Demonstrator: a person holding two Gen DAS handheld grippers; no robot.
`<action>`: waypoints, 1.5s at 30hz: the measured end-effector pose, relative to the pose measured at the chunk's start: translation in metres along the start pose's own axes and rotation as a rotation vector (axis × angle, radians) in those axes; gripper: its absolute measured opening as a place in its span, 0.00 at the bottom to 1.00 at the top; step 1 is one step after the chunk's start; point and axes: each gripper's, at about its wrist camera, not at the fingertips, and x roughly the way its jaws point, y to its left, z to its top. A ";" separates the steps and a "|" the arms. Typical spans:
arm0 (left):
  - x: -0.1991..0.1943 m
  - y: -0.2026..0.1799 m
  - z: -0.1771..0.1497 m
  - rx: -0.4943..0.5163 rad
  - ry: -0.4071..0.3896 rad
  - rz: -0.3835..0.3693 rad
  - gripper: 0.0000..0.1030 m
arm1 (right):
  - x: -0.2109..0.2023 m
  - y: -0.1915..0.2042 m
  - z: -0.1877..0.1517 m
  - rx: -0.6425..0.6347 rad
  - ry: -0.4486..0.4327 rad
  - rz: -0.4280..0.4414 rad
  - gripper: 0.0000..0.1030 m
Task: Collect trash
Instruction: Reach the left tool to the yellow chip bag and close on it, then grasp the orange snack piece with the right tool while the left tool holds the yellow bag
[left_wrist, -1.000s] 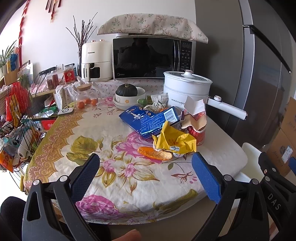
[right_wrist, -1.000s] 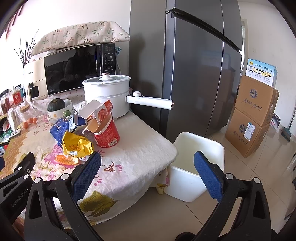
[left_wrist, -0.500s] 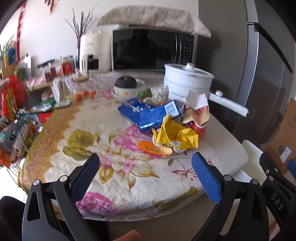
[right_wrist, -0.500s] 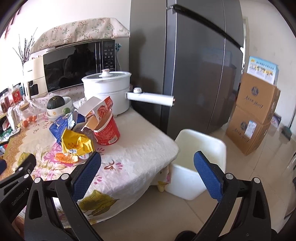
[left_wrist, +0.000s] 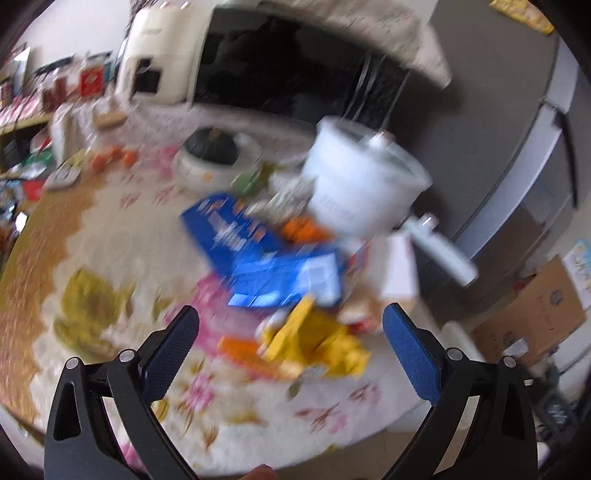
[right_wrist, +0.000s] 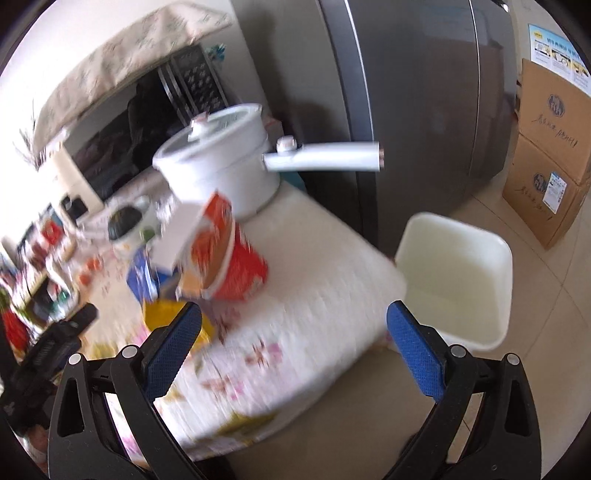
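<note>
Both tools, left (left_wrist: 291, 320) and right (right_wrist: 294, 315), are held spread wide, gripping nothing. Torn lid flaps are seen on the red noodle cup (right_wrist: 236, 269); the white bin (right_wrist: 456, 280) appears bare inside.

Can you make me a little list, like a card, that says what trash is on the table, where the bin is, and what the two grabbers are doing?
trash on table: yellow wrapper, blue packet, red cup with torn lid, orange piece
trash spot: bunched together in front of the white pot
bin: white bin on the floor beside the table, looks empty
left gripper: open, holding nothing, pointed at the yellow wrapper
right gripper: open, holding nothing
picture quality: blurry, so small print is unreadable
</note>
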 end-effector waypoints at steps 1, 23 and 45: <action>-0.008 -0.007 0.014 0.023 -0.046 -0.060 0.94 | 0.003 -0.003 0.007 0.017 -0.002 0.014 0.93; 0.142 0.018 -0.028 -0.080 0.336 -0.117 0.52 | 0.097 -0.060 -0.013 0.321 0.303 0.195 0.93; 0.008 0.087 0.021 -0.100 0.045 -0.225 0.13 | 0.101 0.087 -0.072 -0.367 0.264 0.285 0.93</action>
